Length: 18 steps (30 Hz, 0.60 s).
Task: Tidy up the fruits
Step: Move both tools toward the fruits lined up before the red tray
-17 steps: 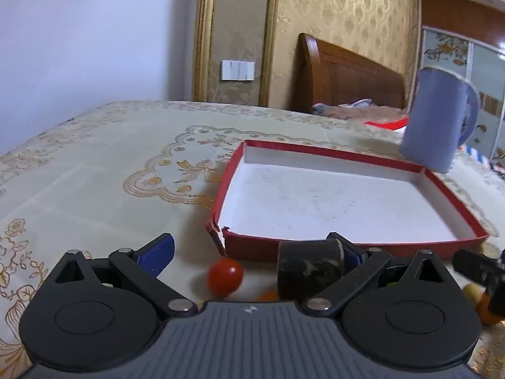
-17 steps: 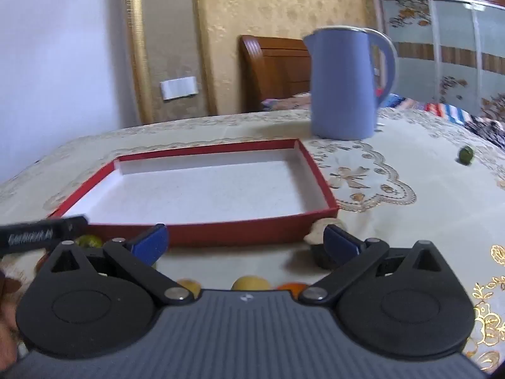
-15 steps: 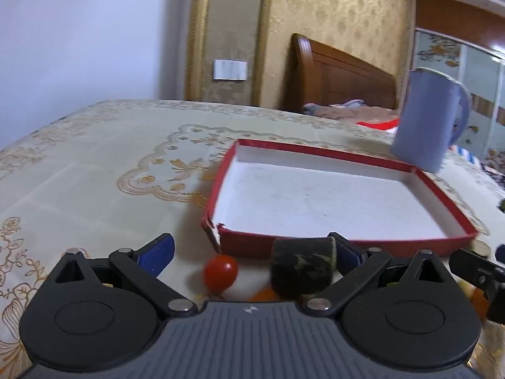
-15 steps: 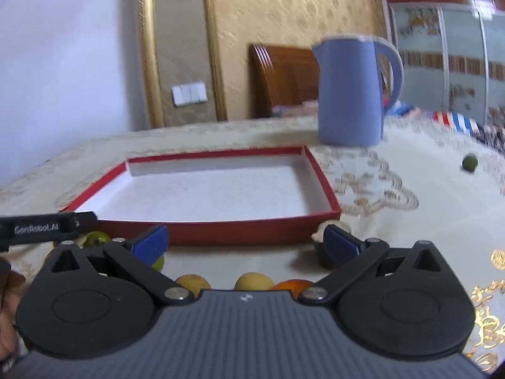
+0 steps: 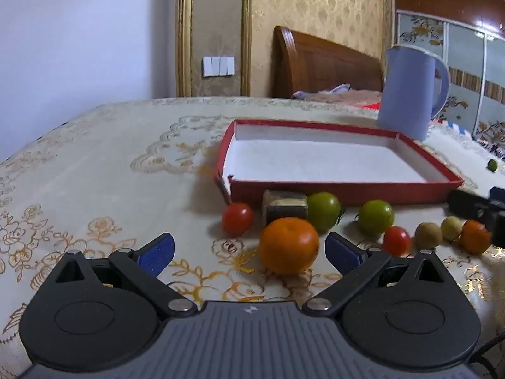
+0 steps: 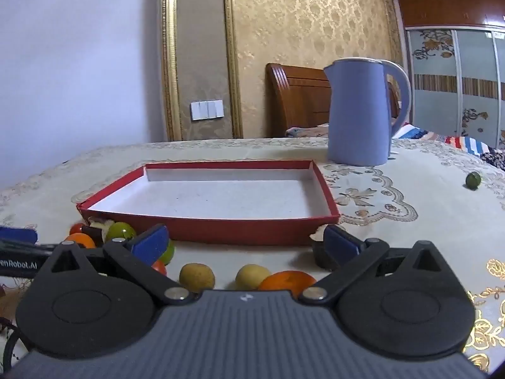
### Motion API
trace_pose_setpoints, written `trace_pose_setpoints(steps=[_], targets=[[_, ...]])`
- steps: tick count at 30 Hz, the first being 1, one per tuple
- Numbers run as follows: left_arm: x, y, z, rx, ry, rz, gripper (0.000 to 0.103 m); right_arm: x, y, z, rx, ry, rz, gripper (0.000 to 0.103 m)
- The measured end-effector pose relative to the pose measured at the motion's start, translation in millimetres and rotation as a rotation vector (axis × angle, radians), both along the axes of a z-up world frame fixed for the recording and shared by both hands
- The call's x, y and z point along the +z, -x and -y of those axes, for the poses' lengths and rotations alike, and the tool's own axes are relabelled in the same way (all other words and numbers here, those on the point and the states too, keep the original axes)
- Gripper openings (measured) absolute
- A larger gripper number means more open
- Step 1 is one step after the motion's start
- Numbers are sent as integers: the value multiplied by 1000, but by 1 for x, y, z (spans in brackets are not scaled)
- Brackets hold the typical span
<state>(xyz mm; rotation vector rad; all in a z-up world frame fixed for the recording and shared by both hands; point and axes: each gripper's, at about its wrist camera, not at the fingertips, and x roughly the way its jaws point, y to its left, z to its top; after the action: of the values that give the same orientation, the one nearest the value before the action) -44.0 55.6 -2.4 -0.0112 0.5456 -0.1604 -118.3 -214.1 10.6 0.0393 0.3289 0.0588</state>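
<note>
A shallow red tray (image 5: 344, 193) with a white floor lies on the tablecloth; it also shows in the right wrist view (image 6: 240, 232). In front of it lies a row of fruit: an orange (image 5: 288, 245), two green fruits (image 5: 323, 211), cherry tomatoes (image 5: 237, 218), small yellow fruits (image 5: 428, 235) and a dark chunk (image 5: 285, 206). My left gripper (image 5: 249, 249) is open, its pads either side of the orange. My right gripper (image 6: 244, 240) is open above two yellow fruits (image 6: 197, 277) and an orange (image 6: 287, 279).
A blue kettle (image 6: 359, 110) stands behind the tray's right corner. A small green fruit (image 6: 472, 180) lies alone far right. A dark fruit piece (image 6: 323, 254) sits by the right gripper's right finger. A wooden headboard and wall stand beyond the table.
Both grippers have pulled back and risen from the tray. The left one now faces the whole fruit row, with the orange between its open fingers.
</note>
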Motion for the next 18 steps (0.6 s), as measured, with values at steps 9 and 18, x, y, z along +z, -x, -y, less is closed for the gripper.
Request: trace_pose_setpoints(steps=[9,18], targets=[[8,12,15,26,-49,28,102,-1,7,5,-9,2,-18,103],[-9,17,57,75,-81,4,102,-4,3,14,-8,-42,-49,103]])
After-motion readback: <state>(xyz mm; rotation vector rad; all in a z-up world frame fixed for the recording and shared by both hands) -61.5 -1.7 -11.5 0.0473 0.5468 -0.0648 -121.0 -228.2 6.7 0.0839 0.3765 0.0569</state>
